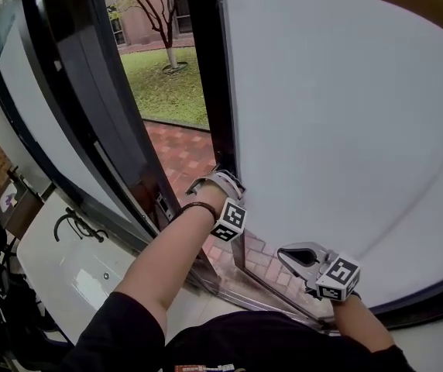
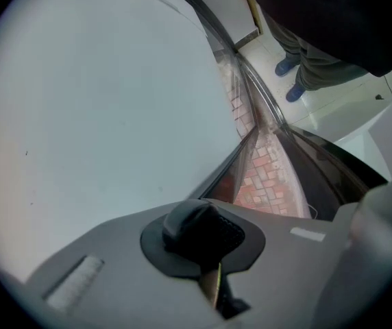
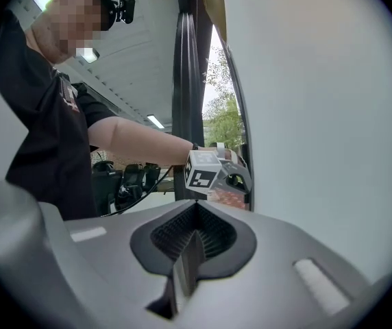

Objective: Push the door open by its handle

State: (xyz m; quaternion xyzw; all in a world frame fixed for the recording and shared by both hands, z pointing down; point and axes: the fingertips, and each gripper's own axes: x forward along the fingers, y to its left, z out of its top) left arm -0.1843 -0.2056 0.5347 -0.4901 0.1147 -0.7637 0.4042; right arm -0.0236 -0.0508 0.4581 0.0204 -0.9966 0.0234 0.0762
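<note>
A dark-framed glass door [image 1: 97, 91] stands ajar at the left, with a small metal latch plate [image 1: 162, 204] on its edge; no handle shows clearly. My left gripper [image 1: 220, 178] is shut with nothing in it, reaching into the gap between that door and the white panel [image 1: 345, 130]. In the left gripper view its pads [image 2: 199, 228] meet in front of the white panel [image 2: 93, 115]. My right gripper [image 1: 287, 254] hangs lower, close to the white panel, also shut and holding nothing. In the right gripper view its jaws [image 3: 194, 235] point at the left gripper [image 3: 234, 173].
Red brick paving [image 1: 183, 149] and a lawn with a tree [image 1: 167, 84] lie beyond the gap. A metal threshold strip [image 1: 264, 289] runs along the floor. Dark parked bikes or scooters [image 3: 124, 184] stand behind me on the white floor [image 1: 74, 273].
</note>
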